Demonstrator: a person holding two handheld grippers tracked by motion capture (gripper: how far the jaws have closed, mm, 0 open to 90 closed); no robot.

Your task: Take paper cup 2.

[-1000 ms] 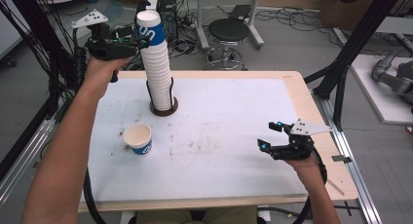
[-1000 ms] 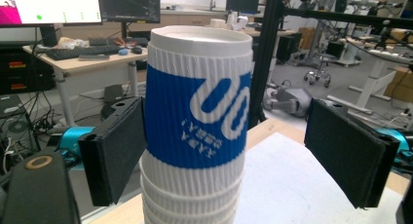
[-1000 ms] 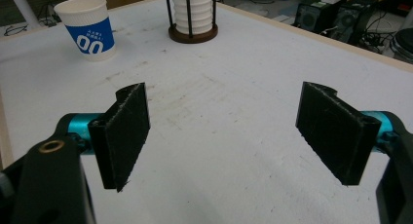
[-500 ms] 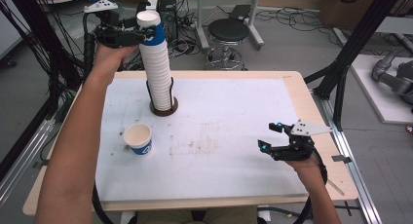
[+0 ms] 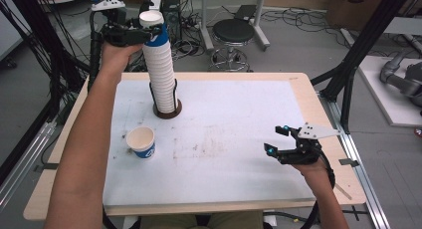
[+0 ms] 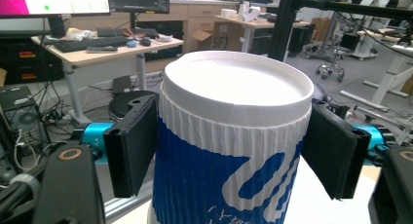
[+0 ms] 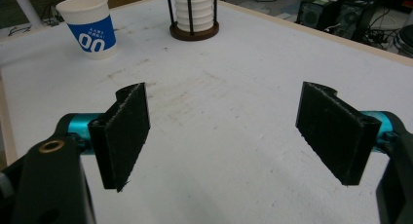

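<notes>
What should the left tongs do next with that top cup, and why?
Probably lift straight up. The left tongs have just been closing on the top cup of the stack, pads against its sides. One cup already stands on the table, so this one likely goes beside it. The right tongs wait open.

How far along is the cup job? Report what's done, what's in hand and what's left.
Done: one cup already stands alone on the table. In hand: the left gripper has just been closing, and its fingers look pressed on the top cup of the stack, which is not yet lifted off. Left: pulling it free and setting it down. The right gripper waits open and empty.
</notes>
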